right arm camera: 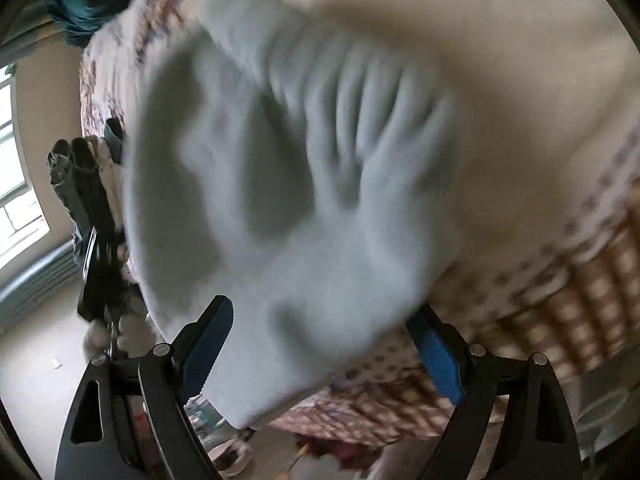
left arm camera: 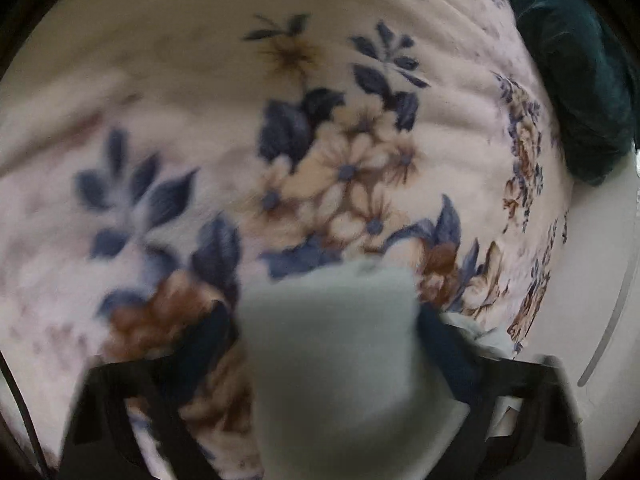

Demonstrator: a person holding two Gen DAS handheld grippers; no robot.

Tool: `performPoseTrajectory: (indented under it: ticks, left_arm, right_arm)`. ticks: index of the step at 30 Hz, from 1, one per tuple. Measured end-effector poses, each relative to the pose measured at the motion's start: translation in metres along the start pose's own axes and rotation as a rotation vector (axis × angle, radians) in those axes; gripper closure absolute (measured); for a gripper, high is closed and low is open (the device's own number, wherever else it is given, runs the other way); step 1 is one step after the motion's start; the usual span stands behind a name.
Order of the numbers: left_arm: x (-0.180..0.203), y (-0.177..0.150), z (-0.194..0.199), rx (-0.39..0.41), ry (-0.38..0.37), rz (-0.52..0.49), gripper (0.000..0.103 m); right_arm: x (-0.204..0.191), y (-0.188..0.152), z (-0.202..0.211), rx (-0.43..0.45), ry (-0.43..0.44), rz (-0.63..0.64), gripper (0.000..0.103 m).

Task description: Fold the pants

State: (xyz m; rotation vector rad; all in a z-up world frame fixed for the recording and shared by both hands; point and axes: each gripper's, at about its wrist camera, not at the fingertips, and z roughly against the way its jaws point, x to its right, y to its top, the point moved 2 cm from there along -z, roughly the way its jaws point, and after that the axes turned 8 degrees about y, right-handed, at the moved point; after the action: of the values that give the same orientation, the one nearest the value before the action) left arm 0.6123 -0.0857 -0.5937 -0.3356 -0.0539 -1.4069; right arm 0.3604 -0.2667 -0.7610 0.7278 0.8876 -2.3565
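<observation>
The pants [right arm camera: 280,160] are pale blue-grey cloth, blurred and bunched in folds, hanging over the edge of a bed in the right wrist view. My right gripper [right arm camera: 320,316] stands wide open; its blue pads flank the lower part of the cloth without clearly pinching it. In the left wrist view a thick fold of the same pants [left arm camera: 332,360] fills the gap between the dark fingers. My left gripper [left arm camera: 326,316] is shut on that fold and points down at the floral blanket [left arm camera: 320,140].
The bed's blanket [right arm camera: 520,100] is cream with blue and brown flowers and a checked border. A dark teal cushion [left arm camera: 580,80] lies at its far right. Hanging clothes [right arm camera: 80,184], a window [right arm camera: 12,160] and bare floor [right arm camera: 40,360] are left of the bed.
</observation>
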Motion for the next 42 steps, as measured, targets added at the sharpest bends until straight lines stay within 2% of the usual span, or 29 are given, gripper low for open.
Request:
performPoseTrajectory:
  ticks: [1,2,4,6,8,9,10,12,14,15,16,18,20,22,23,25,27,30,33,36,38,39,40,42]
  left_arm:
    - [0.000,0.001,-0.001,0.017,0.029,-0.015,0.053]
    - [-0.002,0.002,-0.001,0.030,0.026,-0.020,0.055]
    - [-0.016,0.005,-0.005,0.024,-0.017,0.015,0.057]
    - [-0.029,0.005,-0.015,0.013,-0.031,0.053,0.057]
    - [-0.037,0.006,-0.021,0.006,-0.055,0.099,0.056]
    - [-0.037,0.006,-0.019,0.015,-0.066,0.112,0.051]
    - [-0.035,0.005,-0.013,0.022,-0.083,0.114,0.045]
    - [-0.037,-0.006,0.004,0.035,-0.144,0.124,0.039]
    - [-0.042,-0.027,0.032,0.090,-0.201,0.119,0.036]
    - [-0.044,-0.041,0.046,0.125,-0.194,0.108,0.033]
    - [-0.047,-0.060,0.059,0.164,-0.171,0.086,0.028]
    - [-0.049,-0.096,0.068,0.191,-0.129,0.049,0.025]
    - [-0.052,-0.131,0.059,0.148,-0.140,0.058,0.025]
    - [-0.051,-0.162,0.038,0.082,-0.183,0.089,0.024]
    - [-0.045,-0.172,0.029,0.067,-0.206,0.093,0.024]
    - [-0.041,-0.191,0.018,0.083,-0.194,0.085,0.024]
    - [-0.040,-0.203,0.016,0.111,-0.142,0.050,0.022]
    - [-0.045,-0.214,0.016,0.106,-0.086,0.017,0.022]
    - [-0.048,-0.214,0.029,0.112,-0.092,0.007,0.022]
    - [-0.045,-0.218,0.056,0.165,-0.085,-0.006,0.023]
    - [-0.041,-0.223,0.069,0.204,-0.059,-0.016,0.019]
    - [-0.036,-0.223,0.071,0.211,-0.048,-0.023,0.013]
    - [-0.031,-0.221,0.074,0.228,-0.016,-0.029,0.009]
    - [-0.020,-0.215,0.075,0.261,-0.011,-0.052,0.009]
  right_arm:
    - [0.001,0.000,-0.006,0.008,-0.010,0.002,0.030]
    - [0.003,-0.001,-0.009,0.026,-0.028,0.006,0.045]
    - [0.008,0.001,-0.011,0.055,-0.012,-0.006,0.056]
    - [0.014,0.000,-0.008,0.063,-0.012,-0.001,0.056]
    - [0.017,0.000,-0.009,0.062,-0.056,0.025,0.056]
    - [0.017,-0.001,-0.010,0.055,-0.080,0.048,0.054]
    - [0.011,-0.001,-0.014,0.034,-0.095,0.079,0.050]
    - [-0.004,-0.002,-0.013,0.002,-0.122,0.121,0.045]
    - [-0.018,-0.006,-0.008,-0.030,-0.137,0.171,0.036]
    - [-0.024,-0.009,-0.005,-0.044,-0.139,0.201,0.027]
    - [-0.030,-0.013,-0.002,-0.055,-0.143,0.228,0.025]
    - [-0.037,-0.021,0.001,-0.083,-0.147,0.259,0.025]
    - [-0.038,-0.027,-0.005,-0.111,-0.143,0.252,0.025]
    - [-0.037,-0.033,-0.015,-0.134,-0.092,0.223,0.025]
    - [-0.030,-0.032,-0.017,-0.142,-0.075,0.211,0.025]
    - [-0.029,-0.033,-0.038,-0.146,-0.062,0.202,0.025]
    - [-0.022,-0.044,-0.050,-0.143,-0.118,0.211,0.025]
    - [-0.007,-0.054,-0.068,-0.185,-0.237,0.222,0.025]
    - [-0.002,-0.066,-0.061,-0.226,-0.245,0.236,0.025]
    - [-0.020,-0.072,-0.037,-0.196,-0.292,0.319,0.025]
    - [-0.041,-0.074,-0.011,-0.117,-0.328,0.416,0.024]
    - [-0.054,-0.071,-0.003,-0.083,-0.355,0.460,0.017]
    - [-0.070,-0.065,0.005,-0.040,-0.401,0.510,0.015]
    - [-0.095,-0.051,0.013,0.014,-0.437,0.569,0.015]
